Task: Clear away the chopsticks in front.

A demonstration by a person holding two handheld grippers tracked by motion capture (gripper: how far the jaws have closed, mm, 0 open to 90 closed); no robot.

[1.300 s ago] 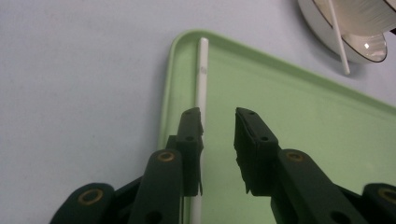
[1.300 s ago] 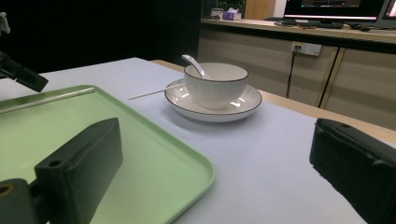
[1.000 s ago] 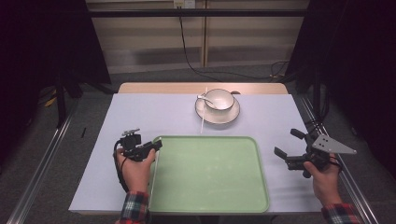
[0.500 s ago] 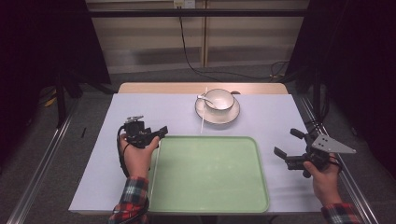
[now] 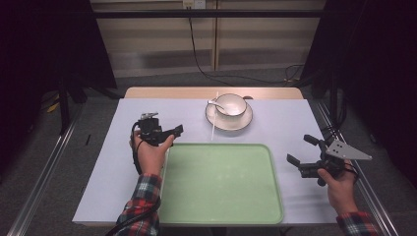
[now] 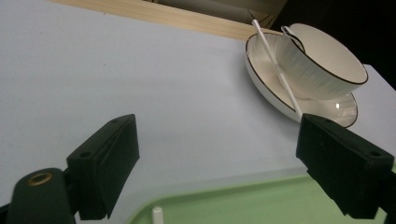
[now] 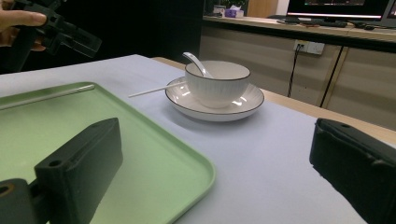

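A white cup point(image 5: 230, 104) with a spoon point(image 5: 215, 103) in it stands on a saucer point(image 5: 236, 122) at the back of the table. One thin white stick point(image 5: 213, 125) leans on the saucer's left rim. Another white stick point(image 7: 46, 96) lies along the left side of the green tray point(image 5: 221, 196). My left gripper point(image 5: 172, 132) hovers just beyond the tray's far left corner and points at the cup. Its jaws have just been opening, and nothing is between them point(image 6: 217, 126). My right gripper point(image 5: 301, 149) is open and empty beside the tray's right edge.
A pale lilac cloth point(image 5: 290, 123) covers the table, with a wooden strip point(image 5: 172, 92) bare at the back. Metal rails point(image 5: 44, 187) run along both sides, and cables hang behind the table.
My left gripper has moved from the tray's left corner away from me and toward the cup, and its jaws stand wider apart. The right gripper has stayed put.
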